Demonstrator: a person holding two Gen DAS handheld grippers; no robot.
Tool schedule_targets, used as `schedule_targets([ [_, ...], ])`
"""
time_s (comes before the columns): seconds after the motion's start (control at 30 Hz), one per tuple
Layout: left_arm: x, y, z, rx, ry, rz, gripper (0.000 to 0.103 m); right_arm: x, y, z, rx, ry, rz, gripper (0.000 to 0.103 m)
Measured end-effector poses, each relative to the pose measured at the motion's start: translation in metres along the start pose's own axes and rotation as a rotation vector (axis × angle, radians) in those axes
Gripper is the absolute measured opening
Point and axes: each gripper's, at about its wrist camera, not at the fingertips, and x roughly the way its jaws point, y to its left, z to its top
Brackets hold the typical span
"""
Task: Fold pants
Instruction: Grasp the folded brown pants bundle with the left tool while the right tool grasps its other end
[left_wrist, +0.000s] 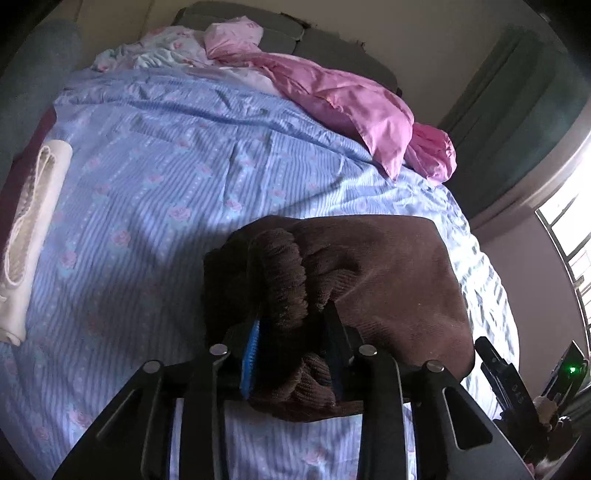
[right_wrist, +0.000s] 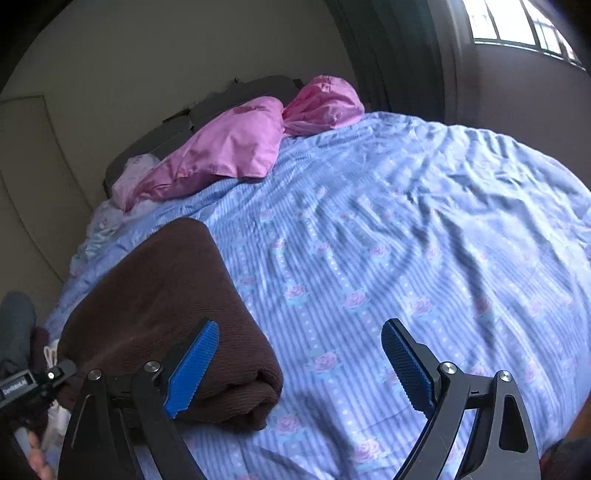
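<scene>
Two tools: L (left_wrist: 291, 332) w/ ribbed brown pants (left_wrist: 369, 280), R (right_wrist: 300, 363) wide.

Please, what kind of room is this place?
Most likely a bedroom: a bed with a floral blue sheet, pink pillows at its head, and a window beside it.

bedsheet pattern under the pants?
Light blue stripes with pink roses on the bedsheet; clearest in the right wrist view, beside the brown pants.

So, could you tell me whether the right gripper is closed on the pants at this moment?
No, the right gripper stands wide open with only the sheet between its blue pads, and the pants lie beside its left finger.
</scene>
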Motion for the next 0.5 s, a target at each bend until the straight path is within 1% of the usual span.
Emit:
schedule_targets([
  [0.1, 0.003, -0.001, -0.001, 0.002, 0.017, -0.006, 0.042, -0.002, 0.000, 0.001, 0.009, -0.001, 0.014, 0.092],
  [0.13, 0.004, 0.000, -0.001, -0.006, 0.026, -0.008, 0.049, -0.003, 0.000, 0.001, 0.004, -0.001, 0.012, 0.092],
  [0.17, 0.005, 0.002, -0.001, -0.019, 0.040, 0.007, 0.072, -0.003, 0.001, 0.001, 0.001, 0.000, 0.012, 0.092],
  [0.2, 0.009, 0.004, -0.001, -0.041, 0.075, 0.046, 0.083, -0.002, 0.002, 0.001, -0.002, 0.003, 0.015, 0.092],
  [0.23, 0.015, 0.010, -0.003, -0.081, 0.118, 0.058, 0.087, -0.002, 0.002, 0.000, -0.003, 0.006, 0.018, 0.092],
  [0.27, 0.021, 0.015, -0.005, -0.118, 0.147, 0.015, 0.080, -0.002, 0.003, 0.000, -0.002, 0.006, 0.021, 0.092],
  [0.3, 0.026, 0.020, -0.009, -0.145, 0.171, -0.024, 0.077, -0.003, 0.003, 0.000, -0.003, 0.006, 0.024, 0.092],
  [0.33, 0.030, 0.023, -0.012, -0.161, 0.181, -0.038, 0.076, -0.003, 0.005, 0.000, -0.008, 0.004, 0.029, 0.092],
  [0.4, 0.029, 0.023, -0.015, -0.151, 0.148, -0.038, 0.063, -0.003, 0.007, -0.001, -0.020, 0.004, 0.028, 0.092],
  [0.43, 0.029, 0.021, -0.015, -0.146, 0.144, -0.059, 0.048, -0.003, 0.008, -0.001, -0.026, 0.005, 0.028, 0.092],
  [0.47, 0.027, 0.018, -0.014, -0.137, 0.142, -0.064, 0.044, -0.002, 0.009, -0.002, -0.031, 0.008, 0.026, 0.092],
  [0.5, 0.024, 0.013, -0.014, -0.117, 0.129, -0.054, 0.039, -0.001, 0.008, -0.003, -0.031, 0.010, 0.027, 0.092],
])
